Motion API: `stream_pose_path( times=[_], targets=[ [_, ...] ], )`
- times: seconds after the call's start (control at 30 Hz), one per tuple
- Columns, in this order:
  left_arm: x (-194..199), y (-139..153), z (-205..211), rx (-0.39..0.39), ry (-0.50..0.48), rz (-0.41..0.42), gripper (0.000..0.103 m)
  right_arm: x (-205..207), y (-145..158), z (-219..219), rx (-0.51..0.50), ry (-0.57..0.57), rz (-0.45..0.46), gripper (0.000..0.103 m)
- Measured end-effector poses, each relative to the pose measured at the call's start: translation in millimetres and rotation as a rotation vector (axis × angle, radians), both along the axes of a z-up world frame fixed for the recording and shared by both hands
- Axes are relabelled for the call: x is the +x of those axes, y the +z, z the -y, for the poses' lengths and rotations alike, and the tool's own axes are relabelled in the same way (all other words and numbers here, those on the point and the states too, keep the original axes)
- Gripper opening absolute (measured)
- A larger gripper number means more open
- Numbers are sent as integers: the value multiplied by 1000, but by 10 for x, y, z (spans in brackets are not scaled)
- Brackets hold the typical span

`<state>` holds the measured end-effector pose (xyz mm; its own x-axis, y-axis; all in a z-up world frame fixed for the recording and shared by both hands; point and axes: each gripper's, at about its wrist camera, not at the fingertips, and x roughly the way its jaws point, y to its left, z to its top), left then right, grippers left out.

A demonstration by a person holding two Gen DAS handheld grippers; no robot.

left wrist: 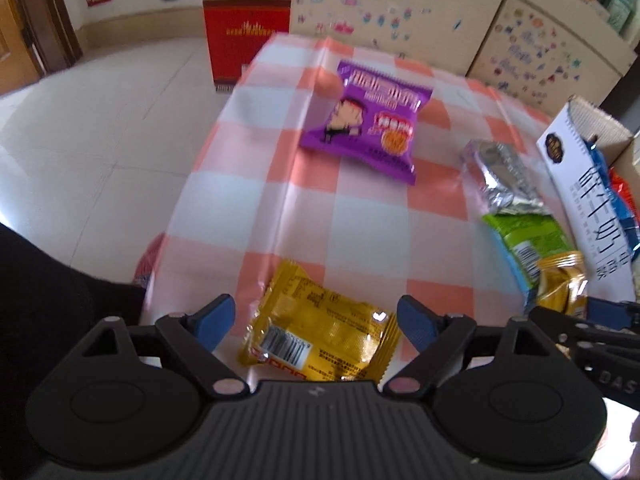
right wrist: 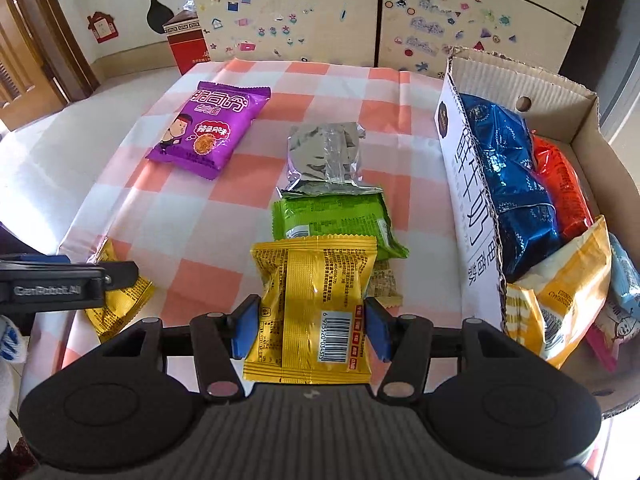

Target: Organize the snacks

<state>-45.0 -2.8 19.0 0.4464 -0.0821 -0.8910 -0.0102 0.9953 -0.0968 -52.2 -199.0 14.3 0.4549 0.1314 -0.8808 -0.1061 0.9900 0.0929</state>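
In the left wrist view my left gripper (left wrist: 317, 322) stands open over a yellow snack packet (left wrist: 320, 336) that lies flat on the checked tablecloth (left wrist: 360, 220), its blue pads clear of the wrapper. My right gripper (right wrist: 311, 328) is shut on a second yellow packet (right wrist: 316, 280), held upright with the barcode towards the camera. That gripper (left wrist: 600, 320) and its packet (left wrist: 560, 288) show at the right edge of the left wrist view. A purple packet (right wrist: 208, 128), a silver one (right wrist: 328, 152) and a green one (right wrist: 336, 216) lie on the cloth.
An open cardboard box (right wrist: 560, 92) stands at the right, holding blue (right wrist: 516, 184), red (right wrist: 560, 184) and yellow-white (right wrist: 560, 296) packets. The table's left edge drops to a tiled floor (left wrist: 100, 140). A red carton (left wrist: 246, 32) and stickered cabinets (right wrist: 288, 12) stand beyond.
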Motion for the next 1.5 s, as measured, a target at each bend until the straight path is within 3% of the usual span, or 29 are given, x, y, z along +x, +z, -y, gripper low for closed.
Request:
stream_pose_path(
  times=[0.1, 0.17, 0.27, 0.37, 0.5, 0.67, 0.73, 0.83, 1.07, 1.3, 1.5],
  targets=[
    [-10, 72, 21, -13, -93, 31, 89, -2, -7, -13, 1, 9, -4, 62],
    [-34, 83, 84, 47, -190, 51, 90, -4, -20, -12, -4, 10, -10, 62],
    [-115, 41, 136, 73, -384, 35, 91, -8, -29, -3, -5, 9, -13, 62],
    [-216, -8, 176, 121, -514, 26, 91, -11, -34, 3, -9, 6, -13, 62],
    [-249, -77, 245, 166, -616, 23, 93, -11, -52, -6, -13, 7, -17, 62],
    [-136, -218, 295, 197, -633, 19, 97, 2, -75, -11, -20, 9, -23, 62],
    [-86, -245, 248, 152, -610, 25, 96, 0, -73, -11, -20, 8, -23, 62],
    [-57, -249, 195, 100, -584, 34, 87, 16, -88, -17, -20, 10, -27, 62],
    [-99, -208, 142, 84, -556, 73, 64, 27, -90, -29, -19, 16, -16, 62],
    [-99, -175, 90, 70, -522, 90, 54, 13, -72, -13, -21, 9, -8, 62],
    [-109, -117, 99, 57, -513, 109, 53, 16, -62, -17, -19, 9, -3, 62]
  ],
)
